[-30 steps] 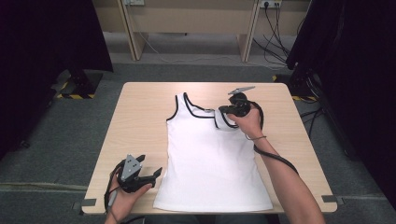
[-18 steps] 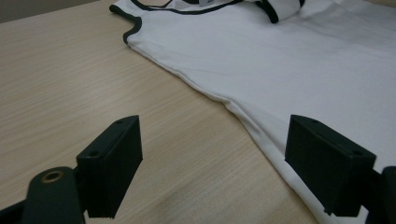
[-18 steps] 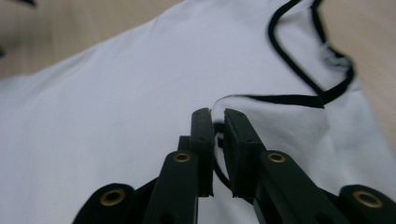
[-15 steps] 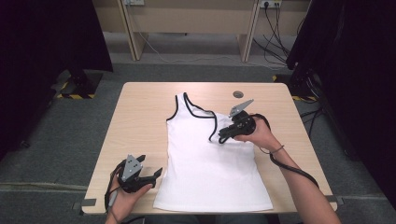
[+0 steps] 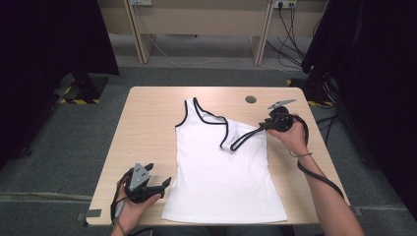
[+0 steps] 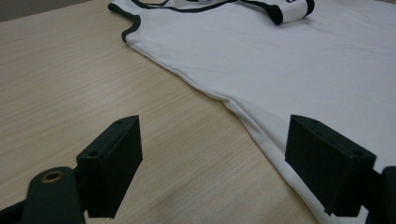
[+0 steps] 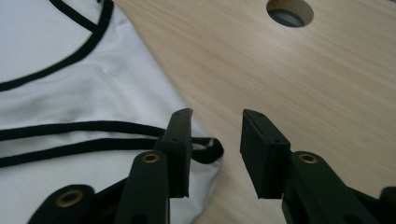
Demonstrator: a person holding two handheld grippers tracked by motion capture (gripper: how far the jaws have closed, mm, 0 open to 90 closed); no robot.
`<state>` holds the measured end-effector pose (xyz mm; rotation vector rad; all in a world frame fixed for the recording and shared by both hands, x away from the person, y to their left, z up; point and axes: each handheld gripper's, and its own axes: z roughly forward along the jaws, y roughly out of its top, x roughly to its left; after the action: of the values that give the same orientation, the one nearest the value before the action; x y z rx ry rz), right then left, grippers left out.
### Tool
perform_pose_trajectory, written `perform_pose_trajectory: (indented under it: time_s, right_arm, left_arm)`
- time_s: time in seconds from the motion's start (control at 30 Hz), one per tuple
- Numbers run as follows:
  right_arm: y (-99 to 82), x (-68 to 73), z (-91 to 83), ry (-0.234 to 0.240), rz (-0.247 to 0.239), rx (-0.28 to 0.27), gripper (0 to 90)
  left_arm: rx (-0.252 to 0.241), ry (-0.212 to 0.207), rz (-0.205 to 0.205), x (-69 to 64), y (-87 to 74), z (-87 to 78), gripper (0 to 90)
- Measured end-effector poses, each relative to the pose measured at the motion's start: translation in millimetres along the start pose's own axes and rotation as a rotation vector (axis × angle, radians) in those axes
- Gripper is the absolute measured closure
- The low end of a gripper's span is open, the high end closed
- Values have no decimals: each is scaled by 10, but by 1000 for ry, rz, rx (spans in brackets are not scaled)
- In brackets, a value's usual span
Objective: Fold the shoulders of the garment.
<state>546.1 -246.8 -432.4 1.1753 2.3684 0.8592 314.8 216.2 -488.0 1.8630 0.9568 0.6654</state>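
Since the earlier frame, the right gripper (image 5: 259, 129) has carried the tank top's (image 5: 221, 172) right strap (image 5: 236, 140) inward and its jaws have just been opening. In the high view I see that strap folded across the chest, the garment flat mid-table (image 5: 147, 113).

Left gripper view — left gripper (image 6: 212, 163) jaws apart, empty, just beside the side hem.

Right gripper view — jaws parted, nothing between them; the strap loop (image 7: 205, 149) lies released. I judge this fold placed.
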Motion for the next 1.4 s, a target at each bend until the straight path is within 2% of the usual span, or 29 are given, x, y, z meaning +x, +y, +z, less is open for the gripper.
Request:
perform_pose_trajectory:
  time_s: [0.07,0.2,0.4,0.5,0.57,0.7,0.77,0.9,0.97,1.03,1.13,1.2,1.27,1.33,1.4]
  right_arm:
    - [-22,-25,39,-1,-4,9,583]
    - [-41,-31,136,5,-8,36,583]
    - [-67,-55,182,14,15,48,806]
    - [-66,-105,139,30,83,6,816]
    - [-75,-145,127,24,127,-11,817]
    - [-112,-222,149,1,203,-17,805]
    - [-127,-243,165,-13,237,-19,766]
    - [-137,-245,171,-34,251,-16,723]
    - [-116,-197,133,-26,235,-39,712]
    - [-69,-93,95,-1,188,-62,699]
    - [4,180,97,93,68,-65,664]
    - [34,405,141,169,-10,-50,640]
    - [57,614,190,224,-84,-38,628]
    - [80,782,226,247,-138,-28,617]
    - [96,882,258,238,-184,-14,616]
  left_arm:
    - [0,1,2,-3,0,1,181]
    - [0,1,6,-7,0,1,181]
    - [1,0,8,-8,1,2,181]
    - [1,-1,9,-9,1,2,181]
    - [2,0,12,-13,1,3,181]
    - [4,0,13,-14,2,4,181]
    - [4,0,15,-17,2,5,181]
    - [5,0,15,-16,3,5,181]
    - [4,2,18,-19,2,6,181]
    - [8,3,23,-24,4,8,182]
    - [11,3,30,-31,5,9,182]
    - [11,3,30,-31,4,9,183]
    - [9,3,31,-33,4,7,183]
    - [7,2,35,-37,3,8,183]
    - [8,0,39,-40,3,7,183]
